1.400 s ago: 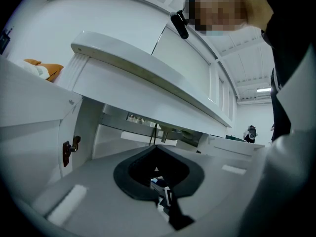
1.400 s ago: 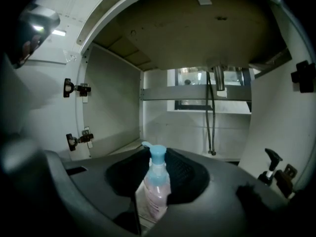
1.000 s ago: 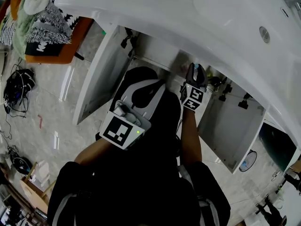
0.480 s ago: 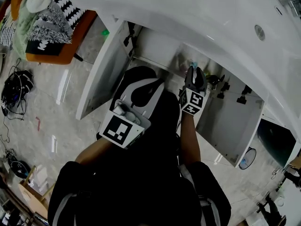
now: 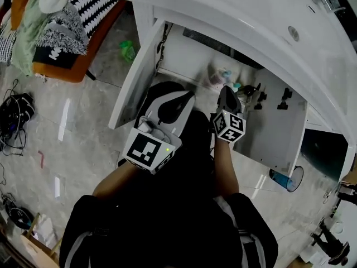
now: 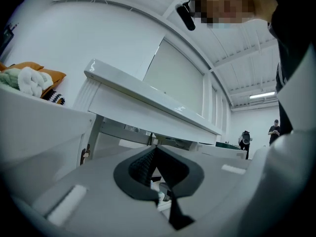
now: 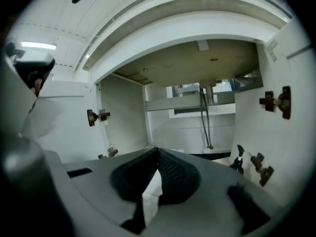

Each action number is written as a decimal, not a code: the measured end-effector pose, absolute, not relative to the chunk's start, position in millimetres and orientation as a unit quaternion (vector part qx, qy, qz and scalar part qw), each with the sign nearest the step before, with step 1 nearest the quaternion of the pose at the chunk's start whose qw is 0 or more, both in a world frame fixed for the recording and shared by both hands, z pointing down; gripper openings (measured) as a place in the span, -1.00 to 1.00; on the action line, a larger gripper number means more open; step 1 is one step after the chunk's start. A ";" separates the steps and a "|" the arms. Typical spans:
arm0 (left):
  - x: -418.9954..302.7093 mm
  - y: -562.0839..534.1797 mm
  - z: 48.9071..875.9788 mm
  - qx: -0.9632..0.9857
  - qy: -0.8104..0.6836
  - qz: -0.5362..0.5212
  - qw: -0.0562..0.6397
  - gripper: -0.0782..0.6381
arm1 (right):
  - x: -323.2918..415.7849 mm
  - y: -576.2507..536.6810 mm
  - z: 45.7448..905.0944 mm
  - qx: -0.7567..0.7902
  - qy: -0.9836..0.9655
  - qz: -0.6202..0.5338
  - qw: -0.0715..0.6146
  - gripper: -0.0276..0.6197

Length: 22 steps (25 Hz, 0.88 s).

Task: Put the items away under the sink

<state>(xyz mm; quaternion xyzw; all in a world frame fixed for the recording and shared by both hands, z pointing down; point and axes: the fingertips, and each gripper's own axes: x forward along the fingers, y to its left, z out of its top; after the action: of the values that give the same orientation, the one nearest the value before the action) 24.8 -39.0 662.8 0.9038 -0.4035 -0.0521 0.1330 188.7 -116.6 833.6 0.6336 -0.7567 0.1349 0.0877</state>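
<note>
Under the white sink counter (image 5: 240, 15) the cabinet (image 5: 184, 52) stands open. Several small bottles (image 5: 219, 76), some with teal caps, stand on its floor near the front. My right gripper (image 5: 226, 90) hovers just in front of them and a little above. Its jaws have just closed and nothing is between them; in the right gripper view its pads (image 7: 158, 152) meet at the tip. My left gripper (image 5: 183, 96) is held level in front of the cabinet's left half. It is shut and empty, and its pads (image 6: 155, 149) touch at the tip.
Both cabinet doors swing outward, the left door (image 5: 136, 71) and the right door (image 5: 273, 127), with hinges on the walls. A drain pipe (image 7: 203, 117) hangs at the back. A green bottle (image 5: 128, 50) lies on the floor by an orange seat (image 5: 67, 49) piled with cloth.
Both grippers have drawn back from the cabinet opening, the right one away from the bottles. More of the cabinet's inside shows in the head view.
</note>
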 end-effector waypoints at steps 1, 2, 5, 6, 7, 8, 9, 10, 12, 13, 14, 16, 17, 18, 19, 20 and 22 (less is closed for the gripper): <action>21.7 -35.8 662.4 0.906 -0.400 -0.056 0.125 -0.76 | 186.0 -111.1 830.3 0.634 -0.756 0.137 0.084 -0.87; 18.2 -32.9 662.2 0.908 -0.397 -0.060 0.117 -0.76 | 183.0 -105.5 827.3 0.634 -0.756 0.137 0.082 -0.87; 9.4 -28.6 663.0 0.911 -0.394 -0.060 0.107 -0.76 | 173.8 -93.2 823.4 0.631 -0.758 0.137 0.085 -0.87; 8.2 -27.6 662.6 0.911 -0.393 -0.057 0.110 -0.76 | 172.5 -89.5 822.9 0.632 -0.758 0.140 0.087 -0.87; 8.0 -25.9 661.0 0.911 -0.393 -0.054 0.115 -0.76 | 172.6 -85.0 821.9 0.633 -0.756 0.144 0.089 -0.87; 8.1 -24.3 658.4 0.910 -0.394 -0.052 0.119 -0.76 | 173.6 -80.7 820.3 0.634 -0.754 0.147 0.091 -0.87; 8.1 -24.2 654.6 0.909 -0.396 -0.050 0.123 -0.76 | 174.6 -78.7 817.3 0.635 -0.753 0.148 0.093 -0.87; 7.8 -26.0 649.1 0.907 -0.399 -0.047 0.126 -0.76 | 174.5 -79.8 812.7 0.635 -0.752 0.149 0.094 -0.87; 8.9 -27.6 633.6 0.904 -0.403 -0.036 0.137 -0.76 | 171.6 -78.9 798.8 0.634 -0.751 0.158 0.098 -0.87; 10.8 -25.8 624.0 0.903 -0.403 -0.027 0.145 -0.76 | 170.6 -73.8 790.1 0.633 -0.749 0.167 0.102 -0.87; 13.3 -24.0 612.1 0.902 -0.402 -0.020 0.154 -0.76 | 170.2 -67.9 779.5 0.632 -0.747 0.177 0.106 -0.87; 16.3 -23.4 581.5 0.902 -0.401 -0.013 0.162 -0.76 | 168.4 -59.2 753.8 0.630 -0.744 0.194 0.111 -0.87; 16.7 -24.6 565.0 0.901 -0.402 -0.011 0.162 -0.76 | 166.8 -56.4 740.4 0.629 -0.743 0.201 0.112 -0.87; 17.2 -26.8 549.3 0.901 -0.403 -0.009 0.163 -0.76 | 165.3 -54.0 727.5 0.629 -0.741 0.206 0.114 -0.87; 17.8 -29.3 534.7 0.899 -0.405 -0.007 0.165 -0.76 | 164.5 -51.5 714.7 0.629 -0.739 0.210 0.117 -0.87; 18.6 -31.9 521.2 0.898 -0.407 -0.005 0.168 -0.76 | 164.6 -48.4 701.9 0.630 -0.737 0.213 0.121 -0.87; 20.8 -35.4 496.6 0.895 -0.411 0.001 0.173 -0.76 | 166.6 -40.5 676.9 0.632 -0.732 0.222 0.125 -0.87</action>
<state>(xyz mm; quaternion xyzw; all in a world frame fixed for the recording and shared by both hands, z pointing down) 20.8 -35.4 496.6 0.8952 -0.4108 0.0010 0.1729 166.6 -40.5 676.9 0.6319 -0.7321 0.2219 0.1247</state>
